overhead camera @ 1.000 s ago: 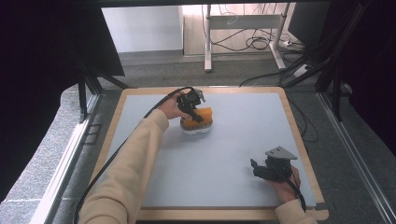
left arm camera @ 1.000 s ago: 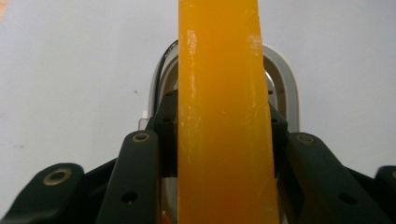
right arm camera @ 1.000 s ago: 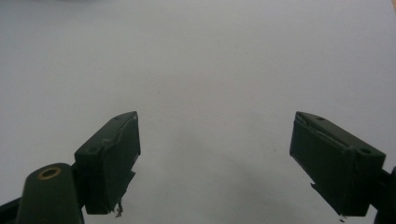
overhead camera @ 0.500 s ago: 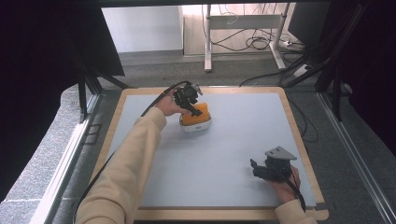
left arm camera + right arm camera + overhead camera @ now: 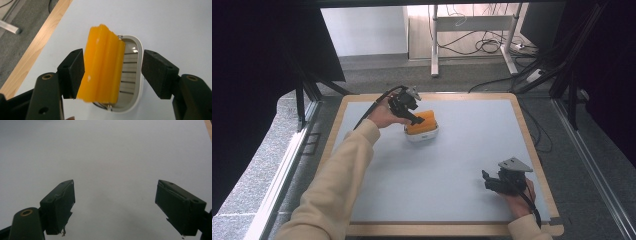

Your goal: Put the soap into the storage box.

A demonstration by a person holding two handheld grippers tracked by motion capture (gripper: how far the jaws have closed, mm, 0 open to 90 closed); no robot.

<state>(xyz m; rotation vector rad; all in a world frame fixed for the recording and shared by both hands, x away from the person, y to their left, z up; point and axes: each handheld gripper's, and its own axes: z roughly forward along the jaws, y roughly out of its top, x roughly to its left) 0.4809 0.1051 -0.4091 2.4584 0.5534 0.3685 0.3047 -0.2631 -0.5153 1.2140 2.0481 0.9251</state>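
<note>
An orange ridged block [image 5: 422,121] [image 5: 102,67] lies tilted across a white oval dish [image 5: 422,135] [image 5: 130,75] with a slatted metal inset, at the back left of the table. My left gripper [image 5: 414,118] [image 5: 115,72] hovers just over it. Its jaws have just been opening and now stand on either side of the block: the left pad [image 5: 75,72] is at the block's edge and the right pad [image 5: 156,73] is well clear. My right gripper [image 5: 488,181] [image 5: 115,205] rests open near the front right corner with nothing between its jaws.
The table is a pale grey mat [image 5: 452,165] inside a wooden rim [image 5: 432,96]. A cable [image 5: 371,107] trails from the left gripper over the back left edge. Behind the table are a desk frame and floor cables [image 5: 489,45].
The left gripper's jaws have opened off the orange block, and the hand has lifted and drawn back a little to the left. The block now lies on the dish. The right gripper has not moved.
</note>
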